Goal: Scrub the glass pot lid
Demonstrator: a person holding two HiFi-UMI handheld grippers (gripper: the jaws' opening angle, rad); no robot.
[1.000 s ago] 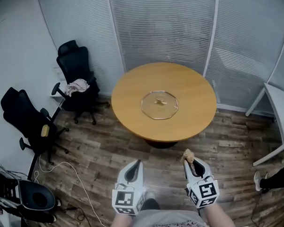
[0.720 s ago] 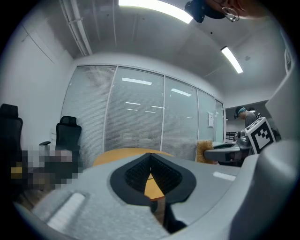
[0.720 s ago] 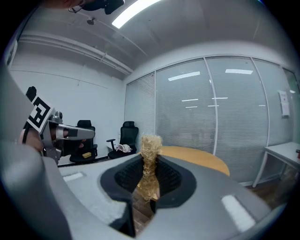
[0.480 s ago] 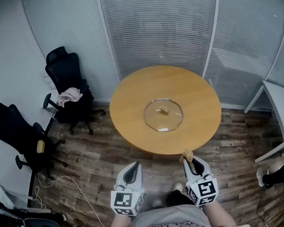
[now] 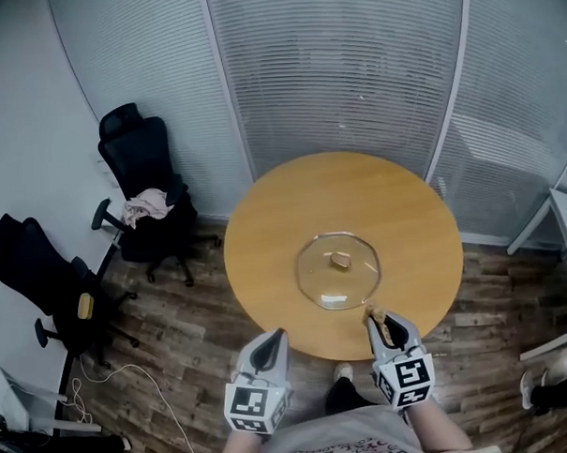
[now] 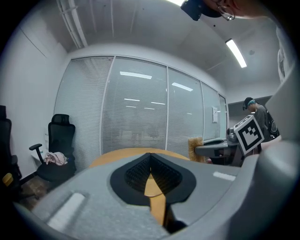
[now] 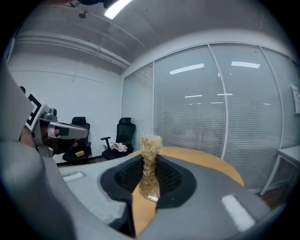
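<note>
- Left gripper (image 5: 273,337): grey moulded shell with black ribbed pads. The pads meet at the tips and nothing is between them. It hangs over the dark wood-plank floor (image 5: 180,324), just short of the table edge.
- Right gripper (image 5: 377,316): same build, level with the left one and beside it. Its jaws pinch a tan, coarse, fibrous scrubbing pad (image 7: 149,157), which stands up past the tips as a frayed tuft.
- Round table with a smooth honey-coloured wooden top (image 5: 265,240): its near edge lies under the tips of both grippers.
- Clear glass pot lid (image 5: 339,270): roughly octagonal outline, flat on the tabletop, with a small pale knob at its centre. It sits just ahead of the right gripper and slightly to that gripper's left, ahead and right of the left gripper. Neither gripper touches it.
- Far left of the left gripper: a black mesh-backed office chair on castors (image 5: 32,269) with a small yellow item on its seat.
- Further ahead on that side: a second black office chair (image 5: 141,147) with a crumpled pinkish cloth (image 5: 147,204) on its seat.
- Beyond the table: a finely ribbed, frosted glass partition wall (image 5: 352,68) in pale frames.
</note>
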